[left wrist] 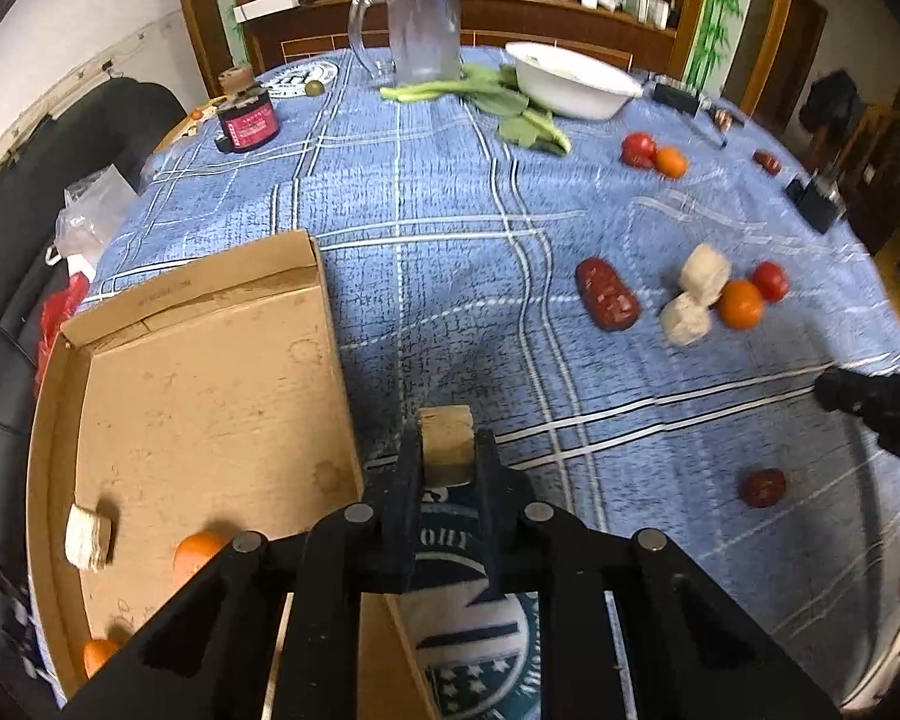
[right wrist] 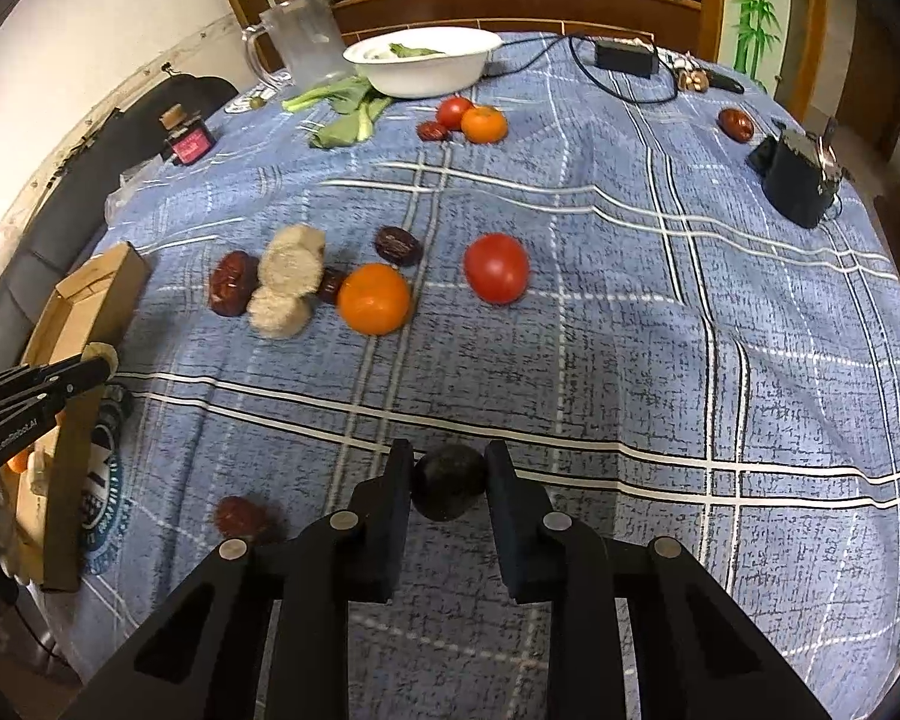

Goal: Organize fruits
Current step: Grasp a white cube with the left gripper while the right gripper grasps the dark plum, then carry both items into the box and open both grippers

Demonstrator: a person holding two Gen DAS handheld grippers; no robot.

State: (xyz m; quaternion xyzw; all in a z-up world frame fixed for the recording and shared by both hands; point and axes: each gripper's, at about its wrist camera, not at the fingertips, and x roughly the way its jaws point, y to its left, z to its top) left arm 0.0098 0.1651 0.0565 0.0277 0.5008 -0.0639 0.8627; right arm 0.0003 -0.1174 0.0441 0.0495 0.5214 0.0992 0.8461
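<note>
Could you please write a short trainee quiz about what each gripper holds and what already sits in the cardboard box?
1. True or false: the left gripper is shut on a pale tan block.
2. What does the right gripper hold? A) orange B) dark round fruit C) red tomato
3. Fill in: the cardboard box already holds a pale block and at least one ____.

Key:
1. True; the fingers press it on both sides.
2. B; the dark round fruit sits between the fingers, while the orange and red tomato lie on the tablecloth.
3. Orange.
</note>
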